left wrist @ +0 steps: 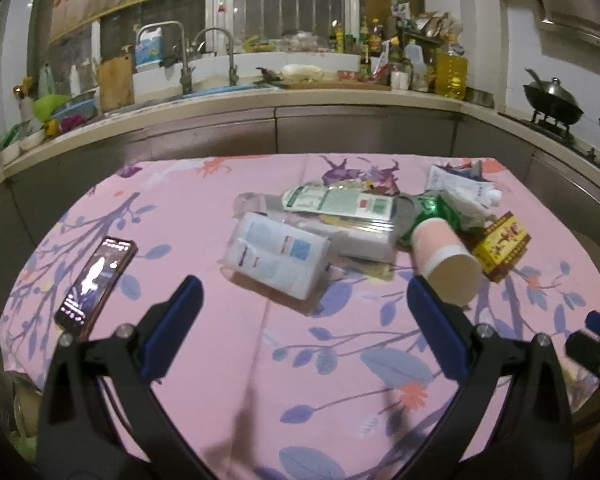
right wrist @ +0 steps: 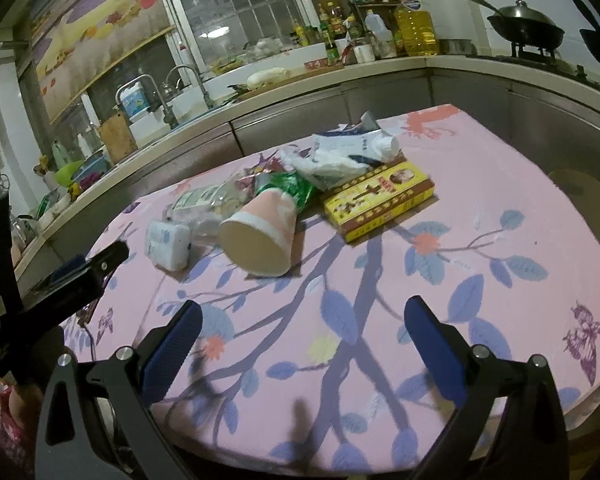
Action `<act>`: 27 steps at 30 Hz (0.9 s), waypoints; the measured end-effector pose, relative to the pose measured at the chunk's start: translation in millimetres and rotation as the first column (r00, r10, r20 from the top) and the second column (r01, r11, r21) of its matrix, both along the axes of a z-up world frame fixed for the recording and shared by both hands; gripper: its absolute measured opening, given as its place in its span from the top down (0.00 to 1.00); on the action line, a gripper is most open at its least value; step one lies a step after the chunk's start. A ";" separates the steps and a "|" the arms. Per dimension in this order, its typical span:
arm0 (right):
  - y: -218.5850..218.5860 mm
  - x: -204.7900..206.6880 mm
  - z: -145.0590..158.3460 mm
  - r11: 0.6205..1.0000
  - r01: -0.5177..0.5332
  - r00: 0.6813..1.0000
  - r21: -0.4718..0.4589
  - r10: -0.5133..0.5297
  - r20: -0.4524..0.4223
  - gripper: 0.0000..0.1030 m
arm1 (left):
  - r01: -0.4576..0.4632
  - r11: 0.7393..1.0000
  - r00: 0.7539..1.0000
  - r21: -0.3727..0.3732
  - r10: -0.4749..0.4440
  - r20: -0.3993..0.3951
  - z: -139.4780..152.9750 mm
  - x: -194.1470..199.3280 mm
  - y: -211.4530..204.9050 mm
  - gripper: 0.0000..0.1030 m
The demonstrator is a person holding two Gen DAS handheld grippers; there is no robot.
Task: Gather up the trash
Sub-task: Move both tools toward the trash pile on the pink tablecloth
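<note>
- The pink paper cup with a white band (right wrist: pixel 260 232) lies tipped on its side at the near edge of the trash pile, centre-left of the right wrist frame, open mouth toward us.
- Behind it sit a green foil wrapper (right wrist: pixel 294 188) and a yellow cardboard box (right wrist: pixel 380 198).
- Our right gripper (right wrist: pixel 302 340) hangs wide open below the cup; we judge it nearer.
- Our left gripper (left wrist: pixel 302 320), also wide open, has the cup beside its right finger.
- All rests on the pink floral tablecloth (right wrist: pixel 480 208).
</note>
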State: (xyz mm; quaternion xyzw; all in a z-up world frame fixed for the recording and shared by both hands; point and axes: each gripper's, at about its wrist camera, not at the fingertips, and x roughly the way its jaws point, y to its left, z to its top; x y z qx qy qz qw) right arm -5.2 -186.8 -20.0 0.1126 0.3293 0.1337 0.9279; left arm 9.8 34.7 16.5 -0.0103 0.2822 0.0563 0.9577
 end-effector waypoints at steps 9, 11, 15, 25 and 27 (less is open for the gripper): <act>-11.8 15.1 6.4 1.000 0.017 0.999 0.007 -0.017 0.029 0.25 | 0.002 0.999 1.000 0.035 -0.001 -0.019 1.2 13.6 -10.4 0.05; -15.3 14.7 7.6 1.000 0.027 0.999 0.003 -0.027 0.040 0.26 | 0.008 0.999 1.000 0.046 -0.007 -0.021 1.6 16.9 -15.9 0.05; -26.2 15.8 7.9 0.999 0.053 0.997 0.011 -0.054 0.051 0.26 | 0.016 0.998 1.000 0.068 -0.015 -0.020 3.0 23.8 -27.0 0.05; -52.2 22.1 3.8 0.994 0.102 0.994 0.050 -0.104 0.039 0.26 | 0.024 0.994 1.000 0.103 -0.023 -0.010 3.9 35.5 -43.6 0.05; -55.5 23.4 2.1 0.993 0.108 0.993 0.055 -0.110 0.035 0.26 | 0.026 0.994 1.000 0.110 -0.025 -0.014 3.0 37.6 -46.0 0.05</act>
